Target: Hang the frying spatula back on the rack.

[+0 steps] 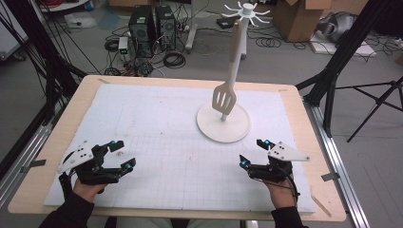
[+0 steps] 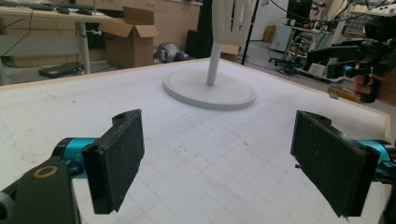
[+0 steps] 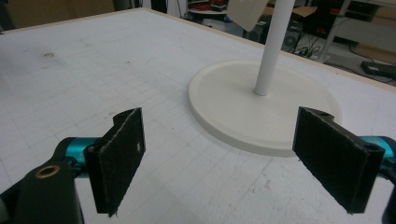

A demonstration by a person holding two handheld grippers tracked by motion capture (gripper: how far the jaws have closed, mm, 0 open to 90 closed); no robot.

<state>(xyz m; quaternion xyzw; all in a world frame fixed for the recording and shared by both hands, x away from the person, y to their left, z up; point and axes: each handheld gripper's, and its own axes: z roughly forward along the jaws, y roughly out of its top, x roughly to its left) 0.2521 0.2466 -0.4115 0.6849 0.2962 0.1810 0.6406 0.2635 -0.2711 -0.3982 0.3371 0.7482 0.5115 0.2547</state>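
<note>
A white rack stands on a round base [image 1: 211, 127] right of the table's middle, its pole topped by a ring of hooks [image 1: 247, 12]. A pale slotted spatula [image 1: 224, 99] hangs from it, head down just above the base. My left gripper [image 1: 121, 154] rests open near the front left, with nothing between its pads. My right gripper [image 1: 254, 153] is open too, just in front of the base. In the left gripper view the gripper [image 2: 224, 163] faces the base [image 2: 210, 88] and spatula head [image 2: 231, 18]. In the right gripper view the gripper [image 3: 222, 158] sits close to the base [image 3: 261, 107].
A white gridded mat [image 1: 157, 123] covers the wooden tabletop [image 1: 57, 142]. Black frame legs [image 1: 332, 71] stand at both sides. Computer towers [image 1: 152, 28], cables and cardboard boxes [image 1: 304, 19] lie on the floor beyond the far edge.
</note>
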